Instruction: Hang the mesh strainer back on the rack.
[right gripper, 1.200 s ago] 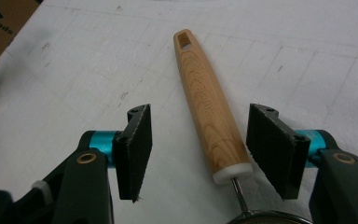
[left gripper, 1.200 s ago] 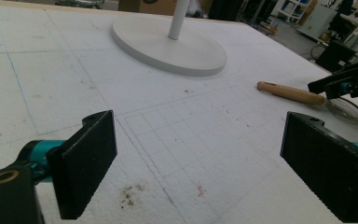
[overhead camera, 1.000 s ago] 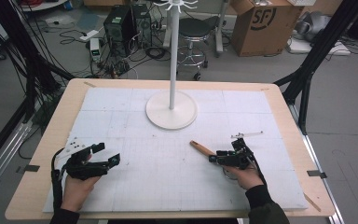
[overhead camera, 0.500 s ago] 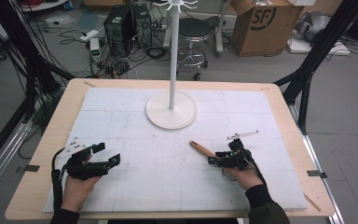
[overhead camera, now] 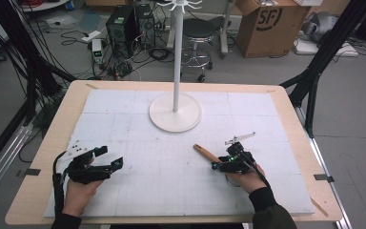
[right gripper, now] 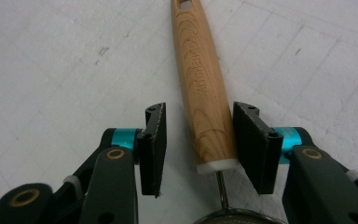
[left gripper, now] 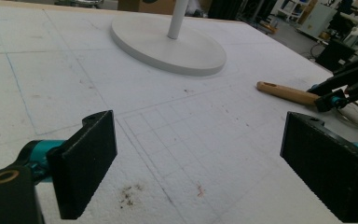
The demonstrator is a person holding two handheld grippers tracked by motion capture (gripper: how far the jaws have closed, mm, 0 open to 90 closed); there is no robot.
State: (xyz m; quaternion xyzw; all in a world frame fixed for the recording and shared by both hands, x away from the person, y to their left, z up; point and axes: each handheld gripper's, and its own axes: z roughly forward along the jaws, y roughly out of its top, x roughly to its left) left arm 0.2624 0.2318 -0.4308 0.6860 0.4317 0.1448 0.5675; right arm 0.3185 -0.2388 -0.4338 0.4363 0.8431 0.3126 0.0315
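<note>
Laid out on a white foam board covering the table: a tall white rack on a round base at the far middle, and nearer, toward the right, a wooden-handled utensil lying flat, wire ring end toward the person. Probably meant for hanging on the rack, judging by the hole at the handle's tip; if so, hardly begun, with grasp, lift and hanging all left to do. Straddling the handle's lower end, the right gripper: jaws apart, one pad touching or nearly touching the wood, the other off it with a clear gap, so not yet clamped. Resting low at the near left of the board, well apart from the utensil, the left gripper, jaws wide apart on nothing. Against the earlier frames, little changed: utensil in the same spot, left gripper unmoved, right gripper shifted only slightly at the handle.
</note>
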